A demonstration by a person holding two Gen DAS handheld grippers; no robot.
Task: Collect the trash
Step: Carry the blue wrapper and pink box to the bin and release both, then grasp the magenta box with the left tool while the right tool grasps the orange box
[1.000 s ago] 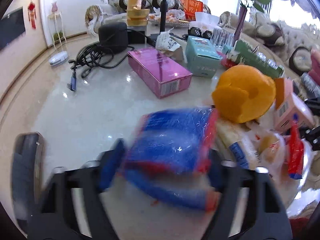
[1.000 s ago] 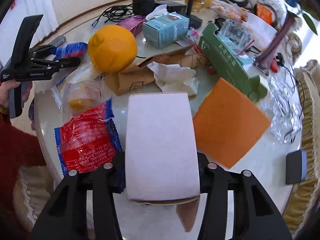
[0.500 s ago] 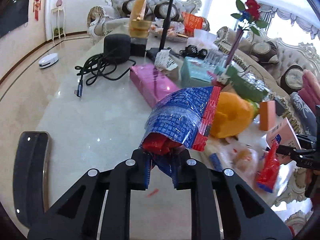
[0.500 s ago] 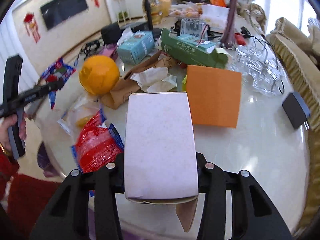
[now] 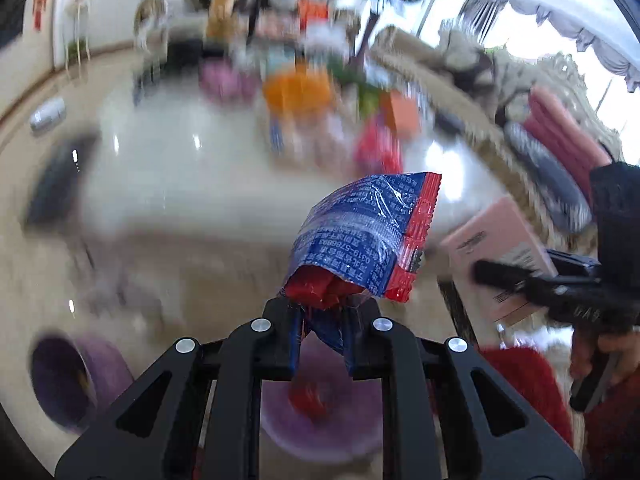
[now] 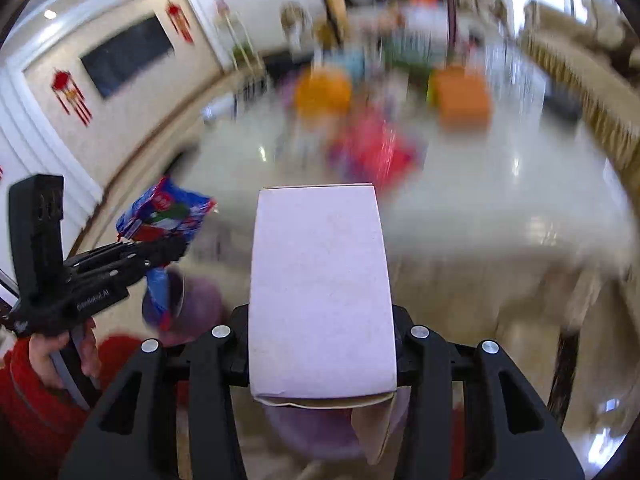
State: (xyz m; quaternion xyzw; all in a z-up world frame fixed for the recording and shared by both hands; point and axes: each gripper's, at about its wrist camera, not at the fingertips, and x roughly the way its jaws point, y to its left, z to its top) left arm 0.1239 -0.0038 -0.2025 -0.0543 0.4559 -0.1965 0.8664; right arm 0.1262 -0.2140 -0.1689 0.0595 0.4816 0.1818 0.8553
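My left gripper (image 5: 322,312) is shut on a crumpled blue and red snack wrapper (image 5: 368,236), which sticks up past the fingertips. It is held off the table's near edge, above a purple bin (image 5: 320,412). My right gripper (image 6: 320,324) is shut on a pale pink carton (image 6: 320,288) with its bottom flap hanging loose. The right wrist view also shows the left gripper (image 6: 168,248) with the wrapper (image 6: 164,216) at the left, in a hand. In the left wrist view the carton (image 5: 496,252) and the right gripper (image 5: 500,272) appear at the right edge.
The blurred marble table (image 6: 480,184) behind carries an orange fruit (image 6: 324,88), a red packet (image 6: 376,148), an orange card (image 6: 464,96) and boxes. A second purple container (image 5: 76,380) lies at lower left. A red sleeve (image 6: 36,400) is at the lower left.
Both grippers have pulled back from the table with their loads and now hang beyond its edge over the purple bin. The left jaws closed on the wrapper and lifted it off the table.
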